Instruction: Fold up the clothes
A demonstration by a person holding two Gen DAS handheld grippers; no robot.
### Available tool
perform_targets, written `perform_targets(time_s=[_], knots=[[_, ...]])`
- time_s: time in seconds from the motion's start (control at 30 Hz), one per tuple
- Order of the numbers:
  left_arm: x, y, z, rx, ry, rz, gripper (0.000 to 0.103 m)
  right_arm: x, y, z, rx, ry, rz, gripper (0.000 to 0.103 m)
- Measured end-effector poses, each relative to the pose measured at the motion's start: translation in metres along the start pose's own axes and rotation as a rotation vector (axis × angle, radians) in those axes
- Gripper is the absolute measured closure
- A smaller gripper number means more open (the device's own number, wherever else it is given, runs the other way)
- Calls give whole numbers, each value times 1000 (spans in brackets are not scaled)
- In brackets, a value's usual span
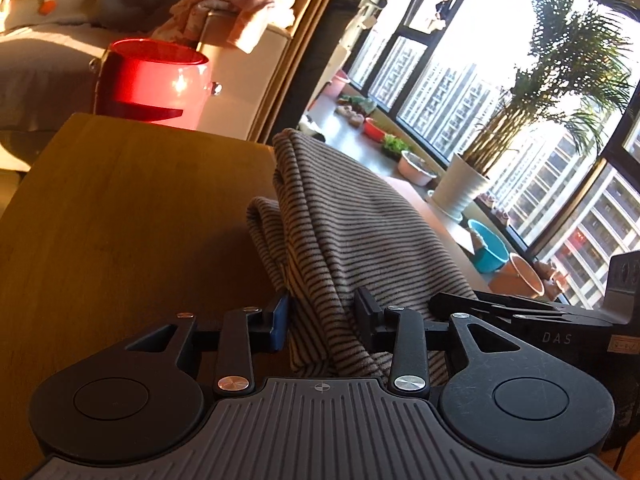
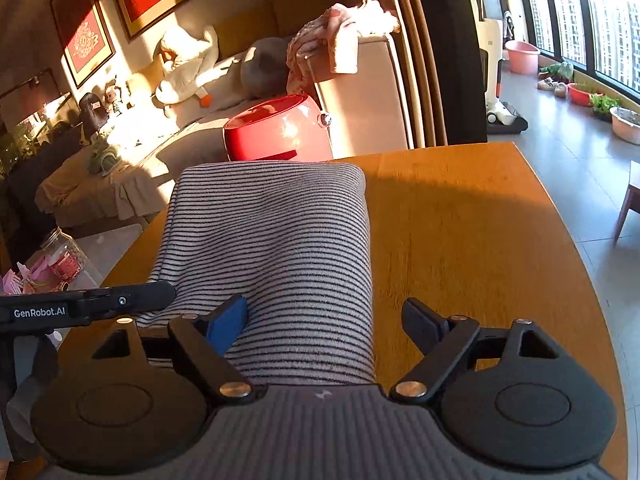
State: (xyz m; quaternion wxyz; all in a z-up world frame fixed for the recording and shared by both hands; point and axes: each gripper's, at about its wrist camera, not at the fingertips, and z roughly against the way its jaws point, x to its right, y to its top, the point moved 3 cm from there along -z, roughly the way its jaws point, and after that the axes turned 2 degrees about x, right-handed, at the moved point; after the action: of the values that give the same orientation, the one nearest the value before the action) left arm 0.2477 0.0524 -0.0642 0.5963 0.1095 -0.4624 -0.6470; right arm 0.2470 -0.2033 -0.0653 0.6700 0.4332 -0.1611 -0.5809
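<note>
A grey garment with thin black stripes [image 2: 272,240] lies folded on the round wooden table [image 2: 460,220]. My right gripper [image 2: 326,320] stands open over its near right edge, the blue left pad resting on the cloth and the right pad above bare wood. In the left wrist view the same garment [image 1: 344,220] bulges up between the jaws of my left gripper [image 1: 322,316]. Those jaws stand narrowly apart and the fabric runs through unpinched. The left gripper's fingers [image 2: 140,294] reach in at the garment's near left corner. The right gripper's fingers [image 1: 480,306] lie close beside the left gripper.
A shiny red round stool [image 2: 276,128] stands just beyond the table. Pink clothes [image 2: 340,36] hang over a beige sofa arm behind it. A glass jar [image 2: 64,256] sits at the left. A potted palm [image 1: 460,188] and basins line the window. The table's curved edge drops off at the right.
</note>
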Motion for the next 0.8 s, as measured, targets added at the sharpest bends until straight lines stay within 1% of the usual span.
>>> perform_targets(time_s=[0.2, 0.5, 0.53, 0.57, 0.6, 0.63, 0.73, 0.8], knots=[[11, -1, -1, -9, 65, -43, 63, 4, -2, -2, 8, 34, 0, 18], [14, -2, -1, -4, 98, -43, 61, 9, -6, -5, 8, 83, -25, 17], [14, -3, -1, -1, 100, -41, 60, 9, -7, -6, 6, 92, -28, 18], [14, -3, 0, 2, 102, -39, 60, 8, -7, -7, 5, 103, -29, 23], [12, -3, -1, 6, 106, -36, 60, 5, -7, -10, 4, 118, -27, 28], [9, -2, -2, 11, 112, -33, 60, 1, -6, -14, 6, 123, -20, 28], [-5, 8, -3, 42, 164, -34, 61, -12, 3, -35, 10, 127, 21, 28], [-22, 18, -6, 58, 184, -3, 61, -20, 14, -55, 6, 149, 31, 28]])
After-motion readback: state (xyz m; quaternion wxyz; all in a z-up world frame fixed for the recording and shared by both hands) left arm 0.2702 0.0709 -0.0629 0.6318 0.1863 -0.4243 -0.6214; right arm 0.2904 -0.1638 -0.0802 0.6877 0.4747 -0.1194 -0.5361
